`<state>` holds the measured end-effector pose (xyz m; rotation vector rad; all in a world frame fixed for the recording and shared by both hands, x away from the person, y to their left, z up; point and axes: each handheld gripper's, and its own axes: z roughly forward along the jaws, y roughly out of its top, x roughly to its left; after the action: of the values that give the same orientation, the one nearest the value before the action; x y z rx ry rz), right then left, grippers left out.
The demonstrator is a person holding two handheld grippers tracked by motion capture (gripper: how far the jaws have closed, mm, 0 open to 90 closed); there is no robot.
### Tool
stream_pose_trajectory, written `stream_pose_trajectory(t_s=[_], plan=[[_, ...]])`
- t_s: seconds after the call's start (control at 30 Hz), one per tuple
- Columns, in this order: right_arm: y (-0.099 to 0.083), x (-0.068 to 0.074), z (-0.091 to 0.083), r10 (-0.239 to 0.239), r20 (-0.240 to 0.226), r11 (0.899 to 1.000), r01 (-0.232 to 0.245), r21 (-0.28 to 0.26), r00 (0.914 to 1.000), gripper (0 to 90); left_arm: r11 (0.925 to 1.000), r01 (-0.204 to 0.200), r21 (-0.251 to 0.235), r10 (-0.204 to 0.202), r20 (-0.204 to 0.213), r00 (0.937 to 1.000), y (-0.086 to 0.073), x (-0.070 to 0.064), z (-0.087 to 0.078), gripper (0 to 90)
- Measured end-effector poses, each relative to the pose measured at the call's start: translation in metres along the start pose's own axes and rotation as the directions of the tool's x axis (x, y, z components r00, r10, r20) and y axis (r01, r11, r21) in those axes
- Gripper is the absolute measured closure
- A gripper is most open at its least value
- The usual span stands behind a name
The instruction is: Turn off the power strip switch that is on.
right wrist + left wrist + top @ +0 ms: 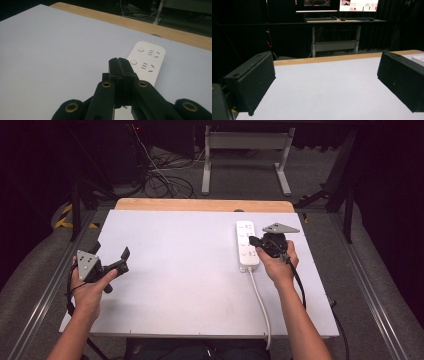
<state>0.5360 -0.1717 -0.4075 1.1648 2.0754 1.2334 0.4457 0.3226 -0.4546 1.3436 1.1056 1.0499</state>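
A white power strip (pixel 247 245) lies flat on the right part of the white table top (pixel 190 285), its white cable (pixel 261 302) running toward the near edge. My right gripper (pixel 253 241) is shut, with nothing visible between the jaws, and its tips hang just over the strip's middle. In the right gripper view the closed tips (pixel 119 60) sit in front of the strip (pixel 147 58), beside its round buttons and sockets. My left gripper (pixel 110 251) is held open above the table's left side. Its two jaws stand wide apart (pixel 325 82) over bare table.
A wooden strip (pixel 205 205) edges the table's far side. Beyond it stand a metal desk frame (pixel 245 150) and loose cables on the floor (pixel 160 180). A corner of the power strip (pixel 420 58) peeks past the left gripper's right-hand jaw.
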Motion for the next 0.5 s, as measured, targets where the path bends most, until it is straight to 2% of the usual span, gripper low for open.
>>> stream_pose_trajectory(t_s=[0.1, 0.33, 0.5], plan=[[-0.001, 0.000, 0.001, 0.002, -0.001, 1.000, -0.002, 0.011, 1.0000, 90.0, 1.0000, 0.001, -0.001, -0.001, -0.001, 1.0000, 0.000, 0.000, 0.000, 2.1], [-0.008, -0.001, 0.020, 0.007, -0.004, 0.997, -0.007, 0.074, 1.0000, 90.0, 1.0000, -0.001, 0.001, 0.001, 0.001, 1.0000, 0.000, 0.000, 0.000, 2.1], [-0.010, -0.002, 0.024, 0.020, -0.001, 0.995, -0.020, 0.098, 0.9998, 90.0, 1.0000, 0.005, 0.002, -0.005, -0.002, 1.0000, 0.000, 0.002, -0.001, 2.1]])
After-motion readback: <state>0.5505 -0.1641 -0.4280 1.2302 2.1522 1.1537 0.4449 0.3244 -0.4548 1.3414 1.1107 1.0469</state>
